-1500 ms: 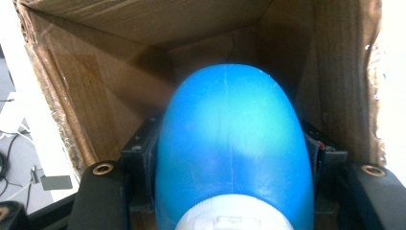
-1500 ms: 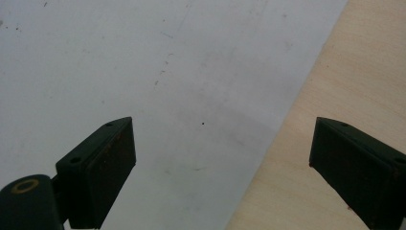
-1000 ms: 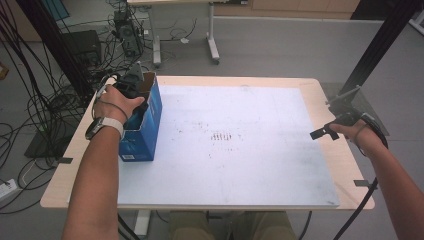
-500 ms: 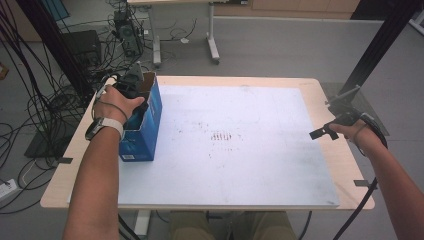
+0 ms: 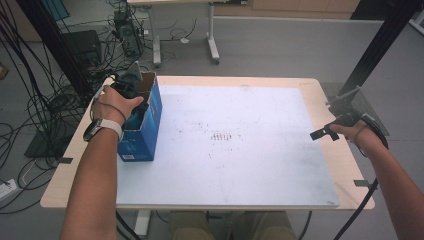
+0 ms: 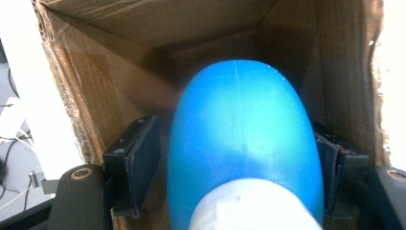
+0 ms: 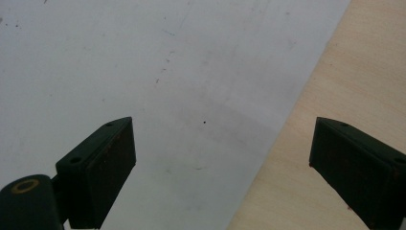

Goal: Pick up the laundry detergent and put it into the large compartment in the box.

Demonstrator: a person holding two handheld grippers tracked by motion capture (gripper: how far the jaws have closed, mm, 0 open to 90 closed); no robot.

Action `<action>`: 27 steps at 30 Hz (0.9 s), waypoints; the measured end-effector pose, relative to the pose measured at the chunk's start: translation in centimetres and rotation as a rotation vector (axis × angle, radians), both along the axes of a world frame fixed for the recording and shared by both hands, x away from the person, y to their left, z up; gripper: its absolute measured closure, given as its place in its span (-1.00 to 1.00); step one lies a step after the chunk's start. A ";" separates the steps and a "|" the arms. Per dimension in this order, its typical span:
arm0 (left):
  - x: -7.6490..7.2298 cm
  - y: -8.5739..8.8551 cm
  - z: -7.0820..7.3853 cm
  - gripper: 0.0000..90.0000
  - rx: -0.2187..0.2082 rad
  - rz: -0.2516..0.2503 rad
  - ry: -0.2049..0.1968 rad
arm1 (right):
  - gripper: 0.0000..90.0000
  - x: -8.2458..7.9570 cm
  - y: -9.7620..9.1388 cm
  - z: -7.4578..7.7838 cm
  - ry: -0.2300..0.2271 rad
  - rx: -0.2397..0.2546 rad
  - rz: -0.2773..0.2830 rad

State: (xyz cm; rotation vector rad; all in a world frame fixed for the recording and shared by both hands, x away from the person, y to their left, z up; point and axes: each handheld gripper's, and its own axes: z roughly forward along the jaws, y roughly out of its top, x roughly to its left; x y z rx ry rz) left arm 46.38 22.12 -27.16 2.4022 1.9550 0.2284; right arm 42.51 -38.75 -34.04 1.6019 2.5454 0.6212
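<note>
Blue plastic with a white end nearest me: what looks like a bottle (image 6: pixel 239 120) lies between the pads of my left tongs (image 6: pixel 232 139), its rounded end pointing down into the box (image 6: pixel 95 72). The jaws have just been opening. I see a dark gap between the bottle and the pad at 9 o'clock. The pad at 3 o'clock sits so close that I cannot tell if it touches, so I judge the grip is off and the bottle is resting in the box.

To finish this release well, I would open a little wider until both pads are plainly clear. Then I would draw the tongs straight back along the bottle's length, without tilting. The brown cardboard walls stand tight at 9 and 3 o'clock, and a sideways pull could catch a pad on a wall or drag the bottle out again. The bottom of the box beyond the bottle is in shadow, so I cannot see whether the bottle is fully down.

On the table (image 5: pixel 320 90) the box stands at 9 o'clock. Well apart, at 3 o'clock, my right tongs (image 7: pixel 220 143) hang wide open and empty over the edge of the white mat (image 7: pixel 143 57). They can stay there, as the box needs no steadying.
</note>
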 end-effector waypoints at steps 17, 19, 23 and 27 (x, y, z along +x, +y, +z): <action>-1.3 0.4 1.6 -0.46 -0.026 -0.016 -0.019 | -0.81 -0.4 0.3 0.4 -0.010 0.006 0.013; -1.5 0.3 1.9 -0.56 -0.030 -0.014 -0.027 | -0.81 -0.5 0.2 0.5 -0.012 0.005 0.015; -1.8 0.2 2.7 -0.68 -0.032 -0.005 -0.038 | -0.81 -0.6 0.2 0.7 -0.018 0.006 0.017; -2.1 0.0 3.8 -0.71 -0.027 -0.005 -0.052 | -0.81 -0.9 0.1 1.0 -0.025 0.008 0.019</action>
